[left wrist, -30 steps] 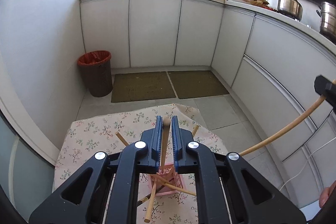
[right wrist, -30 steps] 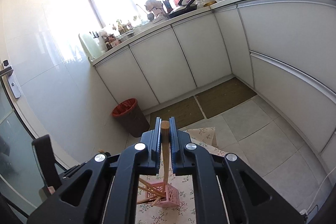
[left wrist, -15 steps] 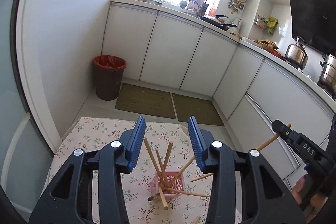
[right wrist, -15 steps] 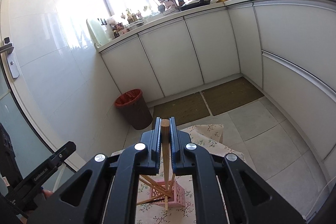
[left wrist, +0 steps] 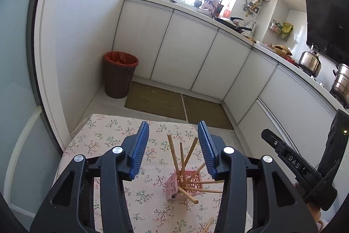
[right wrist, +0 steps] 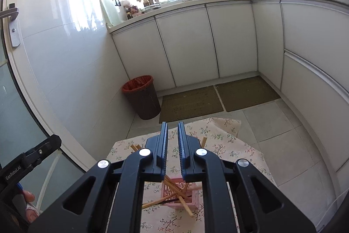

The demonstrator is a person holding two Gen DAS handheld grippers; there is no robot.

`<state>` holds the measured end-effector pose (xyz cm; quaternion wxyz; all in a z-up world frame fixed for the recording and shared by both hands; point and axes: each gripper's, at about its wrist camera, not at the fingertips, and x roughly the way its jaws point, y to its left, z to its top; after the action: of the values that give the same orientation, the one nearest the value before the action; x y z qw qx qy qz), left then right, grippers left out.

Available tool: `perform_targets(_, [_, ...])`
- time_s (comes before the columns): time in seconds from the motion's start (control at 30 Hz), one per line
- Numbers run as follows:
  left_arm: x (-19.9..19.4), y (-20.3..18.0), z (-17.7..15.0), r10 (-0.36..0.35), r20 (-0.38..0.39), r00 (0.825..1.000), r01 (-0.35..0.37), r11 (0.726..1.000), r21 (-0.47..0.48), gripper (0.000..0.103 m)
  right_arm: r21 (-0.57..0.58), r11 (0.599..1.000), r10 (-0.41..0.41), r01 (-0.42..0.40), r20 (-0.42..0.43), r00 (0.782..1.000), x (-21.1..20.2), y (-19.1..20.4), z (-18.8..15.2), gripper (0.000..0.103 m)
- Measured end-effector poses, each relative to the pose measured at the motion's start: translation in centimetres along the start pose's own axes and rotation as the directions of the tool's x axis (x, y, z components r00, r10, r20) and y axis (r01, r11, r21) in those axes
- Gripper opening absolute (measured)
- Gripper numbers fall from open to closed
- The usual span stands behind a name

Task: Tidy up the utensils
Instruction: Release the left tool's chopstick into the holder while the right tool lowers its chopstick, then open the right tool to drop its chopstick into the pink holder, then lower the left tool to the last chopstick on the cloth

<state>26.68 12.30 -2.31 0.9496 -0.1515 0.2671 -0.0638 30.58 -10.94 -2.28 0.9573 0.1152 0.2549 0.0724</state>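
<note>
A pink slotted basket (left wrist: pixel 172 187) (right wrist: pixel 194 202) stands on the floral tablecloth (left wrist: pixel 104 141) with several wooden chopsticks (left wrist: pixel 172 152) (right wrist: pixel 174 189) leaning in it at all angles. My left gripper (left wrist: pixel 173 123) hovers behind and above the basket. Its blue pads (left wrist: pixel 141 145) are wide apart and still opening, with nothing pressed between them. My right gripper (right wrist: pixel 172 123) hangs right over the basket. Its jaws are opening by a narrow gap and hold nothing. In the left wrist view, the right gripper (left wrist: pixel 290 163) shows at the right edge. One loose chopstick (left wrist: pixel 207 226) lies on the cloth.
The small table (right wrist: pixel 229 145) ends just beyond the basket, with tiled floor and two green mats (left wrist: pixel 157 102) past it. A brown bin with a red liner (left wrist: pixel 120 75) (right wrist: pixel 141 97) stands by the wall. White cabinets (right wrist: pixel 185 47) run along the back and right.
The left gripper let go of its chopstick, opened wide and drew back from the basket. The right gripper came in over the basket and its chopstick has left its jaws.
</note>
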Motion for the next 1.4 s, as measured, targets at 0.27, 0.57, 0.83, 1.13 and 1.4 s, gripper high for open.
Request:
perform_targets(0.27, [-3.3, -3.0, -0.8, -0.033, 0.011, 0.999, 0.032, 0.999, 0.04, 0.056, -0.017, 0.999, -0.031, 0.032, 0.076, 0.997, -7.6, 0.0, 0.7, 0.03])
perform_targets(0.57, [-5.5, -6.8, -3.7, -0.031, -0.026, 0.999, 0.034, 0.993, 0.113, 0.075, 0.045, 0.996, -0.073, 0.071, 0.043, 0.996, -12.7, -2.6, -1.6, 0.058])
perform_targets(0.83, [-7.3, -8.6, -6.4, -0.03, -0.049, 0.998, 0.037, 0.989, 0.142, 0.095, 0.063, 0.985, -0.163, 0.161, 0.025, 0.986, -15.6, -4.4, -5.2, 0.083])
perform_targets(1.13, [-7.2, -9.6, -9.5, -0.003, -0.123, 0.992, 0.029, 0.977, 0.213, 0.096, 0.083, 0.976, -0.196, 0.199, -0.046, 0.979, -17.3, -6.4, -9.6, 0.094])
perform_targets(1.4, [-3.9, -10.8, -12.8, 0.01, -0.296, 0.955, 0.077, 0.956, 0.282, 0.096, 0.077, 0.995, -0.05, 0.069, -0.226, 0.973, -19.4, -6.5, -14.1, 0.094])
